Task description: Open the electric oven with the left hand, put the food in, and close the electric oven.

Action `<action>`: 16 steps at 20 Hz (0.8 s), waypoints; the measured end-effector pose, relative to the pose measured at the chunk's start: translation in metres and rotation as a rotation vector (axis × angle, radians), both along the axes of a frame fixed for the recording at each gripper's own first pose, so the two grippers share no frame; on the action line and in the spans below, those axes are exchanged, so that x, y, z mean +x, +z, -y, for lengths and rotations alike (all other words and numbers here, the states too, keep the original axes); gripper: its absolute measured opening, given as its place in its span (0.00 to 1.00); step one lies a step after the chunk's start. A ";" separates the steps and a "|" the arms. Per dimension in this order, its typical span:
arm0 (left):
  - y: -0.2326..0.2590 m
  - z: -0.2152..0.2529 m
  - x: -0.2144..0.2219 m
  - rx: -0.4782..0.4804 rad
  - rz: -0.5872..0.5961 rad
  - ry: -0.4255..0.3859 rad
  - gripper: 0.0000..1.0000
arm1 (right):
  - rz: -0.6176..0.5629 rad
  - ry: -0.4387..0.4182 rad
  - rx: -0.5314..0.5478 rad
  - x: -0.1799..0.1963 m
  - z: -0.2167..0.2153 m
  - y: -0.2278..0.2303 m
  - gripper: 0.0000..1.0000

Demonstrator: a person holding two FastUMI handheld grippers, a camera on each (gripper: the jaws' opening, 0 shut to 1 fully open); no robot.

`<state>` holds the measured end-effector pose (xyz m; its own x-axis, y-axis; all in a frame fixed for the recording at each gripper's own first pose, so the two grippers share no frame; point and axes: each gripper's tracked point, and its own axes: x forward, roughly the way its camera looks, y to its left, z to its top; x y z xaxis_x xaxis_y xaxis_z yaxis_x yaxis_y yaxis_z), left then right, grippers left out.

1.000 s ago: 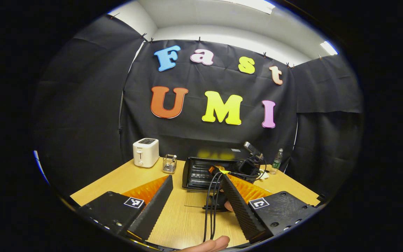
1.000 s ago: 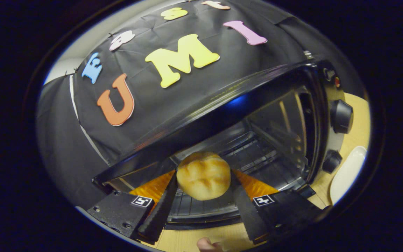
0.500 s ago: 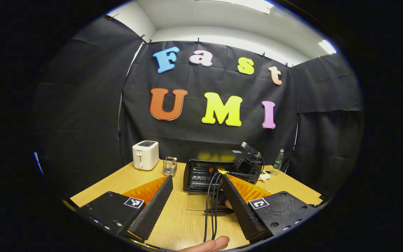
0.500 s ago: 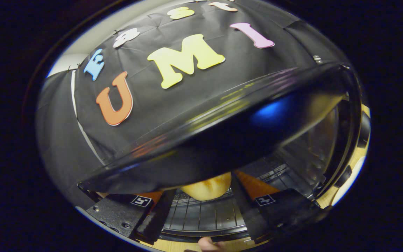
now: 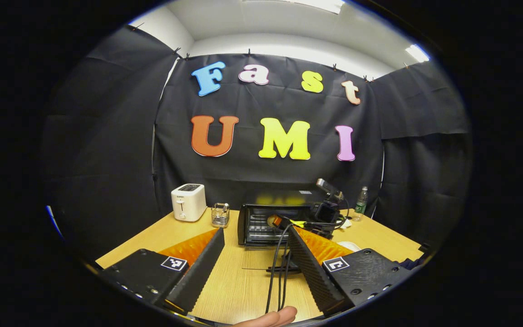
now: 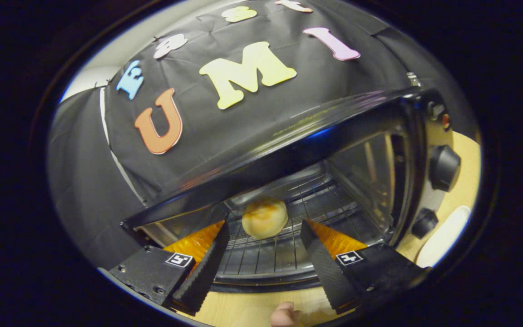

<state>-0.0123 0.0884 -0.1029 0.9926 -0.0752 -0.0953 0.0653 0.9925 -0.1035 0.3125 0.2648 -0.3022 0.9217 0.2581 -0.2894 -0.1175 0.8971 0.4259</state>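
In the right gripper view a golden bread bun lies on the wire rack inside the black electric oven, whose cavity stands open. My right gripper is open just outside the oven mouth, its fingers apart from the bun. In the left gripper view the oven sits mid-table with its glass door folded down flat. My left gripper is open over the table in front of it, holding nothing. The right gripper shows at the oven's front, with cables trailing toward me.
A white toaster and a small wire basket stand left of the oven, a bottle at the back right. A white plate lies right of the oven, below its two knobs. A fingertip shows at the bottom edge.
My right gripper carried the bun deep into the oven, let it go on the rack and drew back out. The left gripper stayed open, shifting only slightly.
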 end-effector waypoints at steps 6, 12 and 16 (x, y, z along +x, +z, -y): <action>-0.040 0.017 0.010 -0.043 -0.108 -0.024 0.93 | 0.066 0.080 -0.057 -0.069 0.025 0.044 0.96; -0.091 0.035 0.034 -0.121 -0.253 -0.040 0.94 | 0.185 0.141 -0.095 -0.143 0.063 0.126 0.95; -0.131 0.063 0.047 -0.119 -0.356 -0.077 0.95 | 0.249 0.157 -0.079 -0.185 0.091 0.182 0.95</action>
<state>0.0342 0.0257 -0.2338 0.8902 -0.1790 -0.4189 0.0780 0.9659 -0.2470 0.1274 0.1741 -0.1197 0.9177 0.3882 -0.0847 -0.3489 0.8892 0.2961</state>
